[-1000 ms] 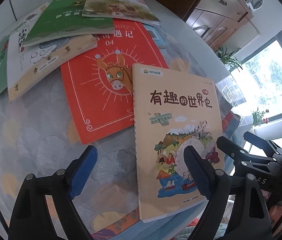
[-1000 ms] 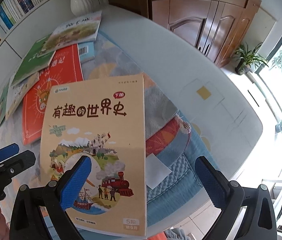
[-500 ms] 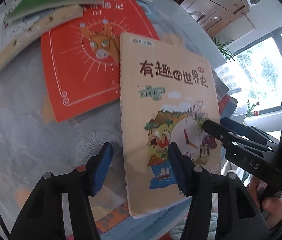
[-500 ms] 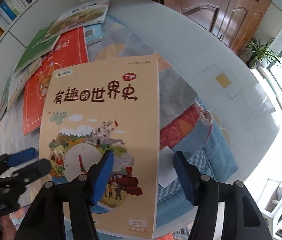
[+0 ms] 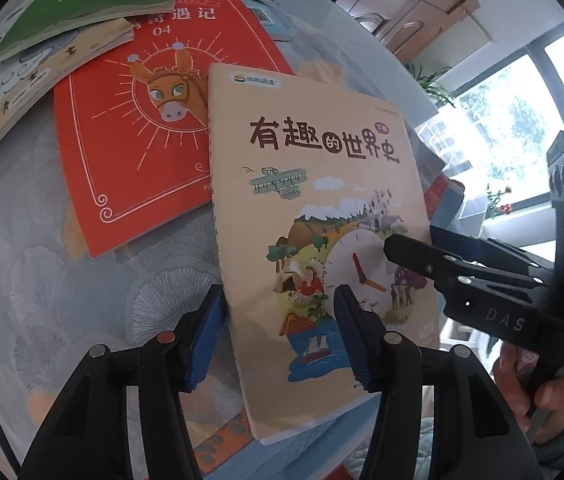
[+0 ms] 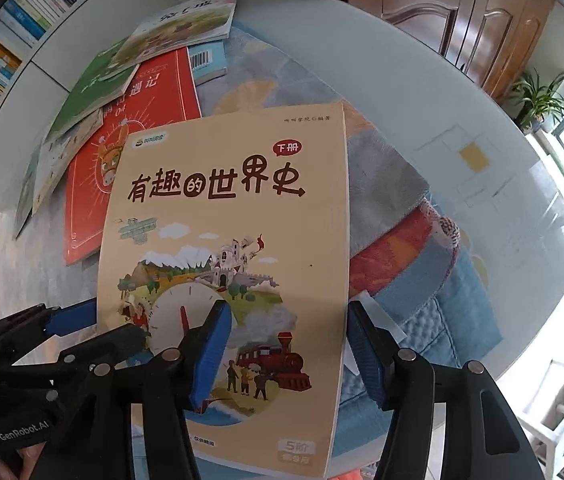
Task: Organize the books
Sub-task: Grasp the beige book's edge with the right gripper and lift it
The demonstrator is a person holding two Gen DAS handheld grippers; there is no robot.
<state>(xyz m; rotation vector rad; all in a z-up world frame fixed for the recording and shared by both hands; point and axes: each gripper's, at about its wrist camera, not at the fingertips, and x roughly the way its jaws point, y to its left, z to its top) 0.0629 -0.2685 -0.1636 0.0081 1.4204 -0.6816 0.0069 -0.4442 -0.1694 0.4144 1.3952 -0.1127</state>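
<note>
On the left of the round table (image 6: 362, 80), covered by a blue-grey patterned cloth (image 5: 42, 240), a fan of books lies overlapping: a cream book with cartoon figures (image 5: 22, 92), a green book (image 5: 82, 12), a pale illustrated book (image 6: 186, 28) on top, and a red book with a donkey face (image 5: 138, 132). Just right of these, partly over the red one, is the beige world-history book (image 6: 234, 216), its cover up and its lower part raised off the cloth. The left gripper (image 5: 278, 332) straddles the book's left edge, one blue pad against the spine side and the other on the cover, jaws closing on it. The right gripper (image 6: 286, 356) takes the opposite side edge the same way, one pad on the cover, the other at the outer edge, clamped. Right of the book, a folded grey and orange textile (image 6: 402, 232) lies on the cloth. A hand (image 5: 530, 384) holds the right gripper's handle.
</note>
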